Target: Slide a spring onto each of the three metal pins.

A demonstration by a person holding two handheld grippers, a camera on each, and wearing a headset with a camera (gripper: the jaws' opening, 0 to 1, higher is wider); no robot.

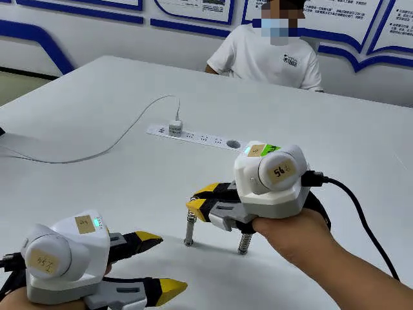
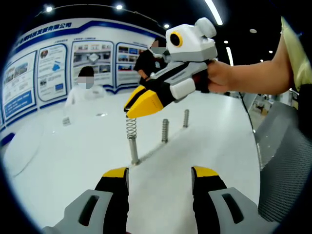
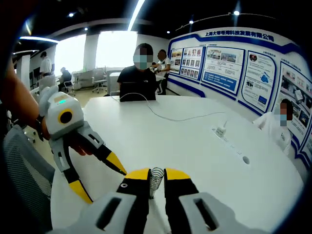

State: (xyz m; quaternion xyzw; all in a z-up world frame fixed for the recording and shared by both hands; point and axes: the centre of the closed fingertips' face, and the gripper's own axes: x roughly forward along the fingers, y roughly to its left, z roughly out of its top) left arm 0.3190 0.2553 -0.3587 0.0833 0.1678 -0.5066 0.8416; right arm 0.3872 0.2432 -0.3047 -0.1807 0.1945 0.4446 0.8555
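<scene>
Right hand-held gripper (image 3: pixel 157 171): clamped on spring (image 2: pixel 130 127) atop pin (image 2: pixel 133 152).
Left hand-held gripper (image 2: pixel 161 170): jaws apart, low over worktop (image 2: pixel 83 151).

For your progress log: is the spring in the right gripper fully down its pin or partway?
Partway: right gripper holds the spring high on the pin, bare shaft below.

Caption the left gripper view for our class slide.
Yellow-tipped right tool holds coiled steel spring on nearest metal pin; open left tool below.
</scene>
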